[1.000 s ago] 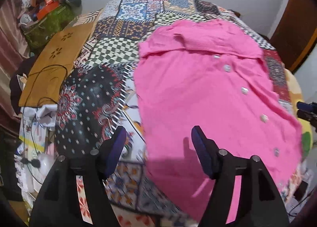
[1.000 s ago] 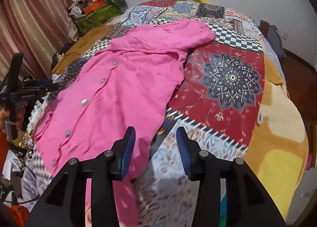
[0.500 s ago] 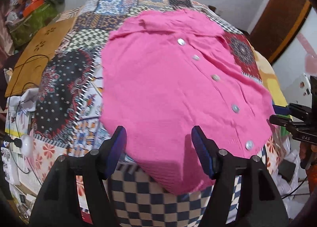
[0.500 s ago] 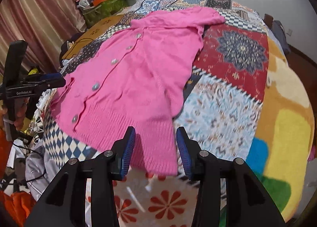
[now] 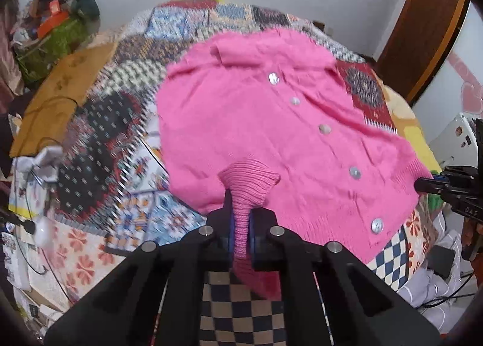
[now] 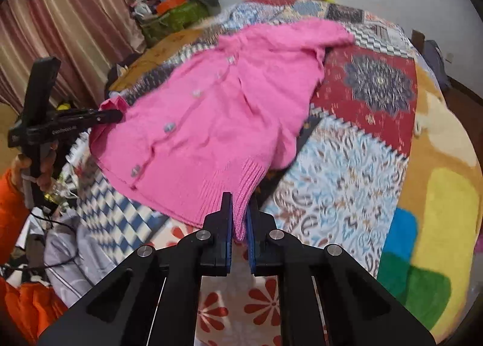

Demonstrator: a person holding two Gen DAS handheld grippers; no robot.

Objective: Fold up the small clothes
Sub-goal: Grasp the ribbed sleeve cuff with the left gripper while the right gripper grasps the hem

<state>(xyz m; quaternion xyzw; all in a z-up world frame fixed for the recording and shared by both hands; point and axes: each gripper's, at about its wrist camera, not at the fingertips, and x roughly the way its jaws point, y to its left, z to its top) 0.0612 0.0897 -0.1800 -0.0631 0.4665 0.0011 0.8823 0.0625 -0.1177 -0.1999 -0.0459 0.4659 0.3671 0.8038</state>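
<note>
Left gripper (image 5: 241,222) was clamped on the ribbed hem of the pink cardigan (image 5: 271,134), a bunched fold of knit pinched between its blue pads at 6 o'clock of the left wrist view. Right gripper (image 6: 240,219) was likewise closed on the ribbed hem corner at 6 o'clock of the right wrist view. From each grip the cardigan spread toward 12 o'clock, front side up, over the patchwork quilt (image 6: 347,164). A row of pale buttons (image 5: 324,129) ran from 12 toward 4 o'clock in the left view. In the right view the left gripper appeared at 9 o'clock, its tips at the far hem corner, its handle held by a hand (image 6: 42,167) with an orange sleeve (image 6: 12,204). A sleeve of the cardigan lay toward 1 o'clock in that view. A green bag (image 5: 51,46) with clutter stood at 10 o'clock in the left view, near a tan mat (image 5: 60,86). A brown door (image 5: 422,25) stood at 2 o'clock
</note>
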